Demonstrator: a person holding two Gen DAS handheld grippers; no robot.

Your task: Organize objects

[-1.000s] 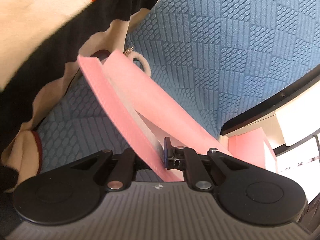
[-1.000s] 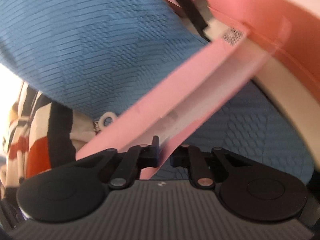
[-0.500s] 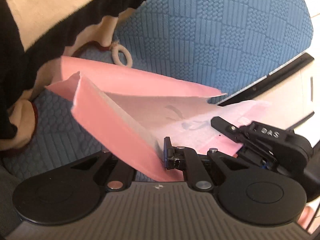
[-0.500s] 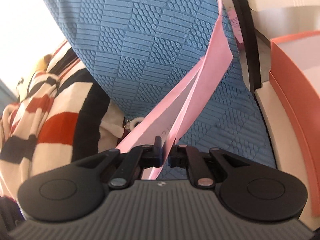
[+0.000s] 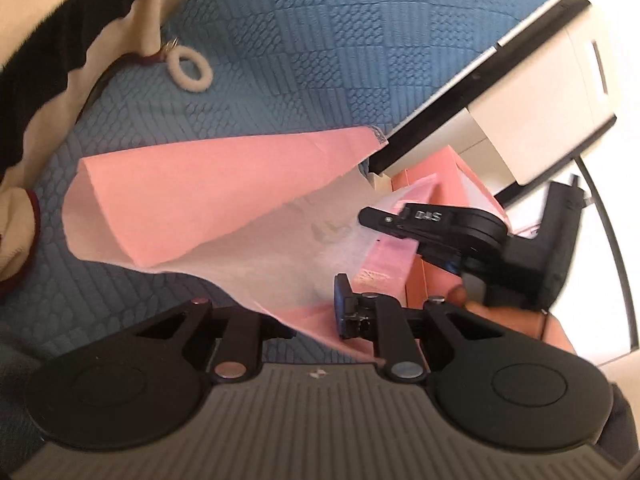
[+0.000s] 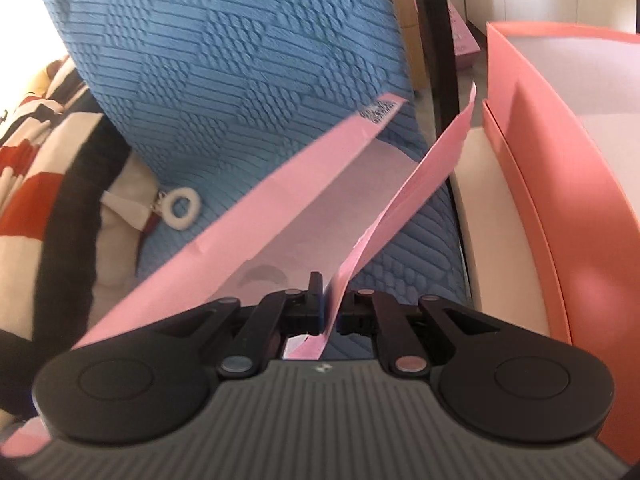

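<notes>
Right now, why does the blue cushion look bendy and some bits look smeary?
Left wrist view: the fisheye lens curves the blue cushion; the right hand-held gripper is slightly smeared by motion. Right wrist view: the cushion pattern streaks, and the striped fabric at the left edge is blurred.

A pale pink paper bag (image 5: 224,184) with white lining lies against blue embossed check-textured upholstery (image 5: 320,40); beside it, cream fabric striped black and orange-red (image 6: 36,168).

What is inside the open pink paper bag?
The pink paper bag gapes open. Only its pale inner lining and a faint grey mark show. Nothing lies inside as far as visible; the bottom, near the right tongs, is hidden.
</notes>
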